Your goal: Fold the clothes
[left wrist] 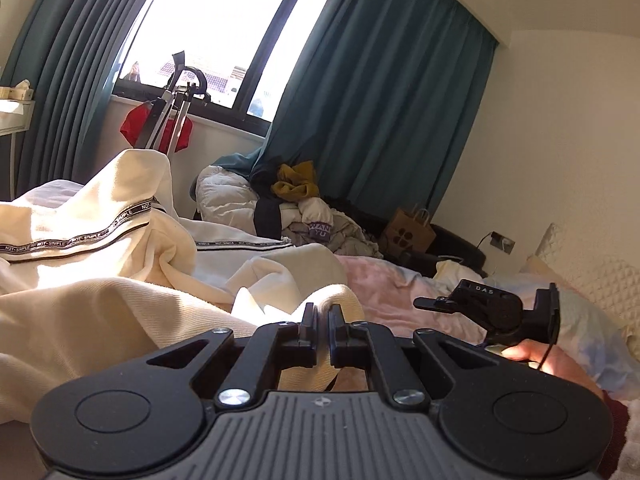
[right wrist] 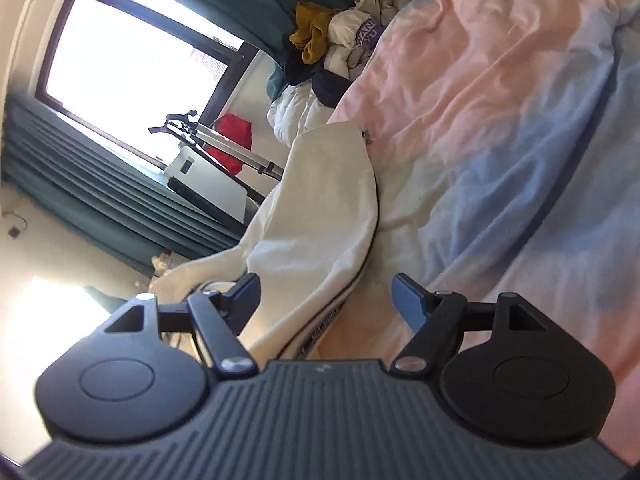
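A cream garment (left wrist: pixel 120 240) with a black lettered stripe lies rumpled on the pink and blue bedspread (left wrist: pixel 392 280). My left gripper (left wrist: pixel 323 312) is shut on a fold of this cream cloth, which bunches between its fingers. In the same view the right gripper (left wrist: pixel 432 303) shows from the side at the right, held by a hand (left wrist: pixel 560 368). The right wrist view is rolled sideways: the right gripper (right wrist: pixel 326 286) stands open just above a long flap of the cream garment (right wrist: pixel 316 216), and the pads do not press on it.
A heap of other clothes (left wrist: pixel 304 208) sits at the far edge of the bed, with a brown paper bag (left wrist: pixel 412 232) beside it. Teal curtains (left wrist: pixel 380 100) frame a bright window (left wrist: pixel 216 24). A metal stand with a red cloth (left wrist: pixel 168 120) stands under the sill.
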The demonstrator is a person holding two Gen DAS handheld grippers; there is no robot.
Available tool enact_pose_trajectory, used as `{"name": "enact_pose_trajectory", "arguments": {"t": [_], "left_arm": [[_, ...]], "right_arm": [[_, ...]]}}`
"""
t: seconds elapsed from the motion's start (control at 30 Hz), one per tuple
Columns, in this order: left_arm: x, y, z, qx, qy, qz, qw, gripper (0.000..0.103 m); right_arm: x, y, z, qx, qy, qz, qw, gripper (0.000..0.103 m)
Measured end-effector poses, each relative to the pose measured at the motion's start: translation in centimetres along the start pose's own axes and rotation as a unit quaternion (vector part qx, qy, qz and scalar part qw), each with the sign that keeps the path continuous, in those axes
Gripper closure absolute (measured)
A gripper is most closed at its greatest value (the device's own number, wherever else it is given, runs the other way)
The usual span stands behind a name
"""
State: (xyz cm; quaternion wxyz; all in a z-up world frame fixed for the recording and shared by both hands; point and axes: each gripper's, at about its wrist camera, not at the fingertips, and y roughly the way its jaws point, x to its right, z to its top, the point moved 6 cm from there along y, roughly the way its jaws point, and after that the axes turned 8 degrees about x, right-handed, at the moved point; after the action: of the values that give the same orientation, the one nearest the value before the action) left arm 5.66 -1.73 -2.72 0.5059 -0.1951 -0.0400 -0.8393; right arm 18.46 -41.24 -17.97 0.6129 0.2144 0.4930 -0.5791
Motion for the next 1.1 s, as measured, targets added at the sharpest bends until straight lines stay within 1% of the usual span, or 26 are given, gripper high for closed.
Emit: {"name": "enact_pose_trajectory", "arguments": {"t": [0.1, 0.17, 0.27, 0.3, 0.33, 0.4, 0.47, 0.5, 0.57, 0.6, 0.63, 0.67, 0.7, 0.77, 0.87, 0.93, 0.97, 1.03, 1.1], "left_arm": [[-1.8, 0.0, 0.4, 0.027, -0.036, 0.001, 0.9990, 0.097], [-3.5, -0.1, 0.7, 0.040, -0.067, 0.012, 0.9969, 0.097], [-5.9, -0.2, 1.1, 0.061, -0.115, 0.025, 0.9912, 0.097], [-6.6, -0.1, 1.2, 0.065, -0.124, 0.027, 0.9898, 0.097], [-7.2, -0.1, 1.3, 0.069, -0.133, 0.029, 0.9883, 0.097], [-8.1, 0.2, 1.4, 0.070, -0.141, 0.030, 0.9871, 0.097], [-8.9, 0.5, 1.5, 0.068, -0.148, 0.030, 0.9862, 0.097], [-9.3, 0.7, 1.5, 0.067, -0.150, 0.031, 0.9859, 0.097], [-10.0, 1.0, 1.4, 0.066, -0.153, 0.035, 0.9853, 0.097], [-10.3, 1.1, 1.3, 0.065, -0.153, 0.039, 0.9853, 0.097], [-10.6, 1.3, 1.3, 0.065, -0.153, 0.042, 0.9852, 0.097], [-10.8, 1.5, 1.3, 0.062, -0.157, 0.042, 0.9847, 0.097], [-11.0, 1.6, 1.2, 0.060, -0.161, 0.041, 0.9842, 0.097], [-10.9, 1.9, 1.1, 0.056, -0.162, 0.039, 0.9845, 0.097], [-10.1, 1.9, 0.9, 0.050, -0.154, 0.028, 0.9865, 0.097], [-9.1, 1.8, 0.5, 0.047, -0.152, 0.019, 0.9870, 0.097], [-8.4, 1.9, 0.3, 0.042, -0.143, 0.012, 0.9887, 0.097], [-6.7, 1.7, -0.3, 0.032, -0.115, 0.004, 0.9929, 0.097], [-5.1, 1.8, -1.1, 0.018, -0.101, -0.009, 0.9947, 0.097]], "right_arm": [[1.6, 4.6, 1.4, -0.019, 0.036, 0.010, 0.999, 0.031], [2.7, 7.5, 2.1, -0.023, 0.037, 0.009, 0.999, 0.032], [4.2, 11.3, 2.8, -0.021, 0.036, 0.007, 0.999, 0.032], [4.5, 12.6, 3.0, -0.023, 0.036, 0.009, 0.999, 0.033], [4.8, 13.7, 3.2, -0.025, 0.036, 0.011, 0.999, 0.038], [5.3, 16.1, 3.5, -0.031, 0.036, 0.016, 0.999, 0.041], [5.2, 17.9, 3.7, -0.023, 0.042, 0.028, 0.998, 0.044], [5.0, 18.7, 3.6, -0.022, 0.043, 0.033, 0.998, 0.047], [4.4, 19.9, 3.6, -0.017, 0.032, 0.033, 0.999, 0.063], [4.2, 20.2, 3.7, -0.010, 0.018, 0.026, 0.999, 0.079], [4.0, 20.5, 3.9, -0.003, 0.005, 0.018, 1.000, 0.085], [3.8, 20.5, 4.1, 0.007, 0.003, 0.017, 1.000, 0.087], [3.8, 20.3, 4.4, 0.019, 0.006, 0.018, 1.000, 0.092], [3.4, 19.7, 5.1, 0.041, 0.009, 0.021, 0.999, 0.093], [1.4, 17.2, 6.7, 0.077, -0.014, 0.025, 0.997, 0.094], [-0.1, 14.6, 8.2, 0.110, -0.034, 0.030, 0.993, 0.094], [-0.8, 12.9, 9.2, 0.129, -0.045, 0.030, 0.990, 0.094], [-1.2, 8.9, 10.8, 0.166, -0.058, 0.026, 0.984, 0.094], [-1.1, 5.0, 12.3, 0.201, -0.063, 0.017, 0.978, 0.094]]}}
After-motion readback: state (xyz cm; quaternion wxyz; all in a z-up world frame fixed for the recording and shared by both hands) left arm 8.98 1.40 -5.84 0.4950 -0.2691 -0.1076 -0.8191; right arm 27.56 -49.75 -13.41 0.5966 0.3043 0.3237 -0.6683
